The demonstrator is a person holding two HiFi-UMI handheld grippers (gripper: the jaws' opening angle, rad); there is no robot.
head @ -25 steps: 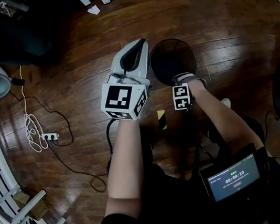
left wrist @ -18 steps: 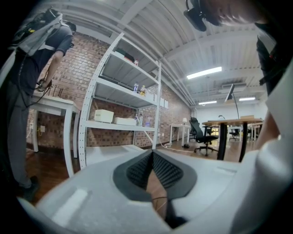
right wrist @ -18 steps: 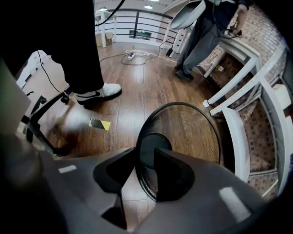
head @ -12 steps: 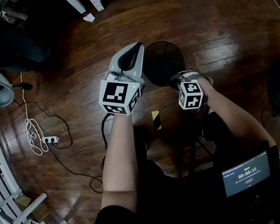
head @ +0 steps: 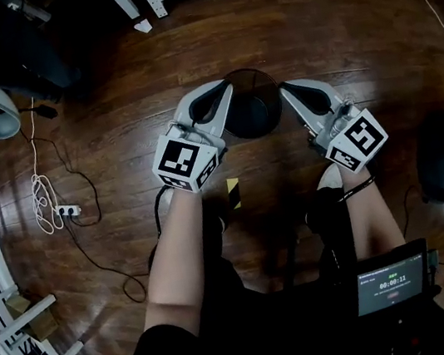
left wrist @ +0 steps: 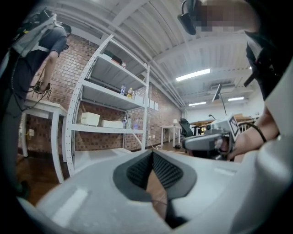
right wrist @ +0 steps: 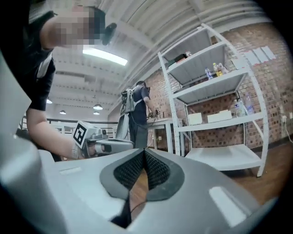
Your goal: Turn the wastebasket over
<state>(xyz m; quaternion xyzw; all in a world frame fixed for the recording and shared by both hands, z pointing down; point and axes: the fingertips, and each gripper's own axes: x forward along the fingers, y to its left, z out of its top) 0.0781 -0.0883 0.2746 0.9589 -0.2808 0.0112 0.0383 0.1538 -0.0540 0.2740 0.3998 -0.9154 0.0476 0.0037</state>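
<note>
Jaws of the right gripper (head: 286, 89) have just snapped together, and there's nothing between them, only wood floor (head: 119, 164) showing past the pads in its own view. The left gripper (head: 226, 89) is the same, tips touching and holding nothing. So neither tool has the basket (head: 248, 92). It stands on the floor by itself and, from the head view, sits between the two gripper noses and below them. That looks like a let-go, with the right hand finished with this handling. Whether the basket now rests on its rim or on its base, I can't say from straight above. All I get is a dark mesh circle with a smaller dark disc inside. Compare a second ago: the right gripper was low, down at the basket's near rim, its marker cube small in the head view. Now it is up high and level, pointing forward alongside the left one, its cube large and out to the right. The left gripper has barely changed its pose, and the basket sits a touch further left in the picture.
</note>
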